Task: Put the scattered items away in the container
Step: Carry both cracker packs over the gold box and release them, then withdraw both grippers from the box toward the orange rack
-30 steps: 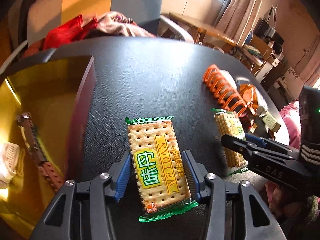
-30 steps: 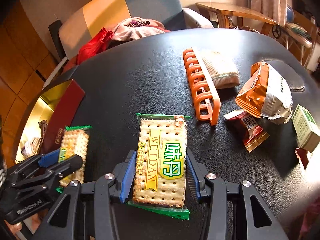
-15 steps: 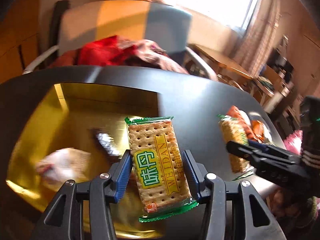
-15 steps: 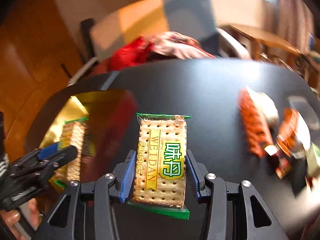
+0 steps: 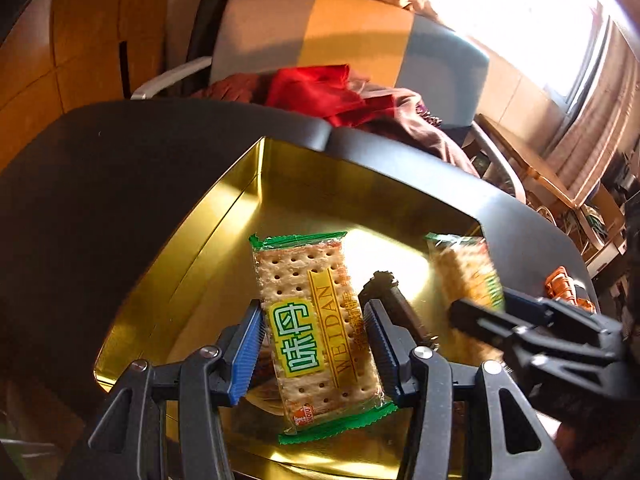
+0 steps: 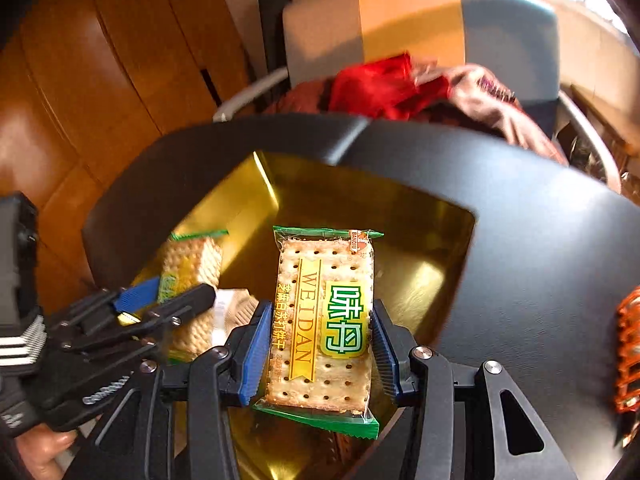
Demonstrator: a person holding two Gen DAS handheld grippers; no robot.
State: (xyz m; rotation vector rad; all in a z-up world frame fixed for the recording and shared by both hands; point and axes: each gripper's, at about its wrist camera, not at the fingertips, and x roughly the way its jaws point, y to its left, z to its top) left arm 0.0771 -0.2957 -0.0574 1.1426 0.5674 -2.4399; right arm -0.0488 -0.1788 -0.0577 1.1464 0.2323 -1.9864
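Note:
My left gripper is shut on a green-edged cracker packet and holds it over the gold tin container. My right gripper is shut on a second cracker packet, also above the gold tin. The right gripper with its packet shows at the right of the left wrist view. The left gripper with its packet shows at the left of the right wrist view. A dark wrapped bar and a pale packet lie inside the tin.
The tin sits on a black table. An orange rack stands on the table at the right. A chair with red and brown clothes stands behind the table.
Both grippers have swung left with their cracker packets, from over the black tabletop to over the gold tin. The loose items at the right have left view.

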